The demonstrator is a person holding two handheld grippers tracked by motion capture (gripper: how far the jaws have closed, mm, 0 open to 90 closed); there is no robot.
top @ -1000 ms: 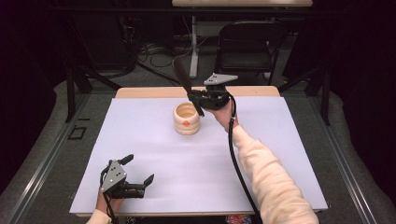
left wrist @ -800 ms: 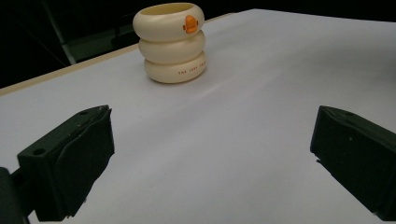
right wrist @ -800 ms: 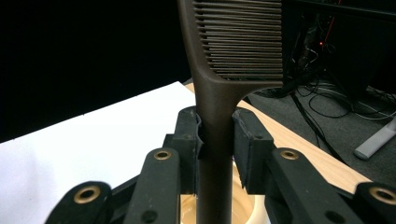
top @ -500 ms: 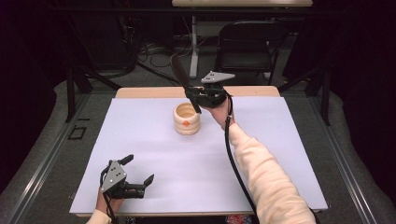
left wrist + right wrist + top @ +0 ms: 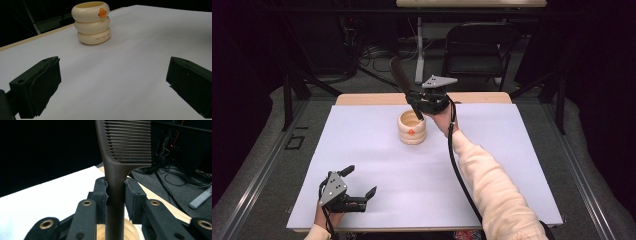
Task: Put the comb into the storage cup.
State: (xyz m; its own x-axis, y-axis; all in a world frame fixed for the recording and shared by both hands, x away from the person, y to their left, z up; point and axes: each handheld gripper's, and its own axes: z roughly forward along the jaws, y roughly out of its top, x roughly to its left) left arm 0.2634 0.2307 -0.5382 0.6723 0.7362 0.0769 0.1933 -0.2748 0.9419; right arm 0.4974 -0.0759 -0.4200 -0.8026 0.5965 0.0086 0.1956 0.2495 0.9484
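Brown comb's [image 5: 125,142] teeth clear in right gripper [image 5: 115,195] view

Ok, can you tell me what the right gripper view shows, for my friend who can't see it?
The right gripper is shut on the handle of a dark brown comb, whose fine teeth stand up above the black jaws. Below them sits the cream holder on the white table, with cables on the floor behind.

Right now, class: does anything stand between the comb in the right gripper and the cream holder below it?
Nothing visible does. The right gripper holds the comb by its handle, whose lower end hangs just above the open mouth of the holder. The left gripper rests far off, open.
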